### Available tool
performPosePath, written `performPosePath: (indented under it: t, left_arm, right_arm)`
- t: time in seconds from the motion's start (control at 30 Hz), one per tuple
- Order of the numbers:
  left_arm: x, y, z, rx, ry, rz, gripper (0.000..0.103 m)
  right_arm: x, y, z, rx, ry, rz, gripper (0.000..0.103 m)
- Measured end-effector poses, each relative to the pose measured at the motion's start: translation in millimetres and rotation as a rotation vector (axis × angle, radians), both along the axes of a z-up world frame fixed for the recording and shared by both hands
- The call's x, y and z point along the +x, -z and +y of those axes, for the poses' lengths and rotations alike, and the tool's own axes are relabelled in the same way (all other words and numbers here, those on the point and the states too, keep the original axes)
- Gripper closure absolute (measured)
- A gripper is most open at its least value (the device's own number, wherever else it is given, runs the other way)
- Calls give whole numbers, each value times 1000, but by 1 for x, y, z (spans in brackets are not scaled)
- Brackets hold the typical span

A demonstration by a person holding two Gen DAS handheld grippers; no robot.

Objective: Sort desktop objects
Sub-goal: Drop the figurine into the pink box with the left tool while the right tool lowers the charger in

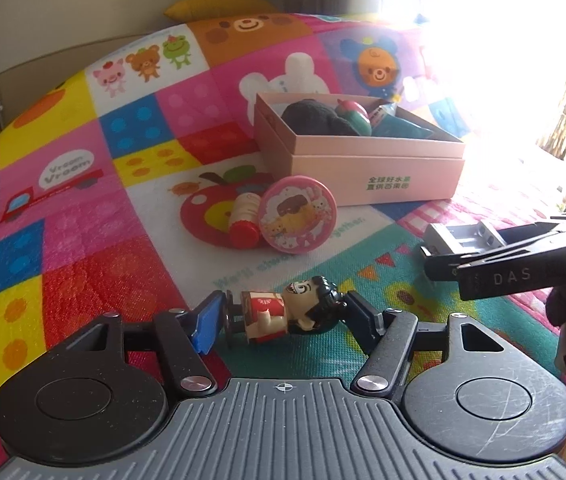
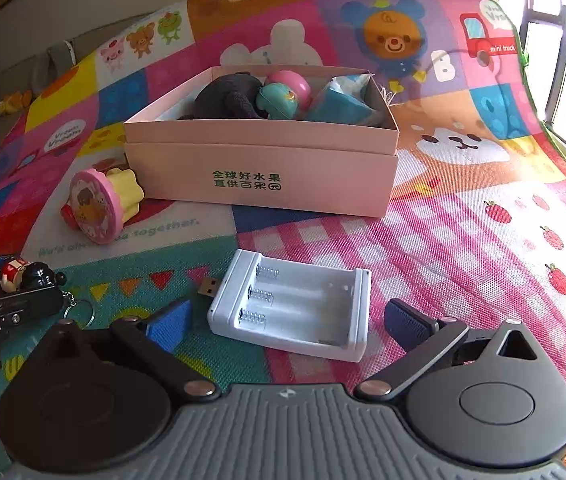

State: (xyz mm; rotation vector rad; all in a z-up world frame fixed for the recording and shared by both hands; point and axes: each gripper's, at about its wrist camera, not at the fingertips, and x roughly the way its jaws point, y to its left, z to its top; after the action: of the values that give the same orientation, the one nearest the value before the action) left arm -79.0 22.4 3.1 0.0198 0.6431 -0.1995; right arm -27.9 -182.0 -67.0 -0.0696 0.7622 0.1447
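We have the small plastic doll figurine with black hair and a red-and-cream body (image 1: 289,312) lying sideways between the fingers of the left gripper (image 1: 283,314): the blue pad presses its feet, the other pad its head, so the jaws are clamped on it end to end, low over the colourful patchwork play mat (image 1: 83,280). A keyring hangs from it in the right wrist view. The right gripper (image 2: 289,322) stands spread wide around the white plastic battery holder with three spring slots (image 2: 295,304), its pads apart from the casing, near the mat's near edge.

To do this well, we should lift the doll straight up before travelling, since a head-to-feet grip can let it pivot. Then we carry it over the near wall of the open pink cardboard box (image 1: 363,160) and release only above a free spot beside the dark plush already inside.
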Motion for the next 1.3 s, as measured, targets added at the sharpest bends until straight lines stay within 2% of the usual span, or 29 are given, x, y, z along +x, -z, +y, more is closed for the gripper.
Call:
performPosePath:
  t: [0.07, 0.13, 0.37, 0.57, 0.7, 0.83, 0.97, 1.1, 1.17, 1.23, 1.3]
  left_arm:
    - [-6, -3, 0, 3, 14, -9, 33]
    - [-12, -9, 0, 0, 27, -27, 33]
    - [-27, -45, -1, -19, 80, -131, 33]
    - [-25, -100, -13, 31, 153, -285, 33]
    - [-2, -138, -30, 69, 185, -386, 33]
    - [46, -156, -42, 21, 203, -375, 33]
    - [94, -147, -50, 7, 199, -349, 33]
    - [134, -125, -46, -47, 201, -255, 31]
    - [145, -113, -36, -74, 185, -214, 22]
    - [142, -105, -20, -88, 150, -210, 8]
    - [133, -95, -5, -92, 121, -206, 8]
  right_arm:
    - [-3, -7, 4, -6, -29, 27, 22]
    - [-6, -14, 7, -3, -47, 55, 22]
    - [-37, -62, 7, -21, -110, 25, 23]
    - [-50, -136, -9, 20, -102, -120, 23]
    - [-39, -191, -18, 44, -95, -232, 23]
    - [-9, -227, -26, 89, -61, -282, 23]
    - [27, -232, -29, 101, -32, -291, 23]
    - [72, -214, -28, 120, -3, -226, 23]
    - [92, -203, -29, 144, 12, -192, 21]
    - [104, -189, -32, 173, 39, -165, 17]
    - [106, -175, -36, 186, 49, -149, 16]
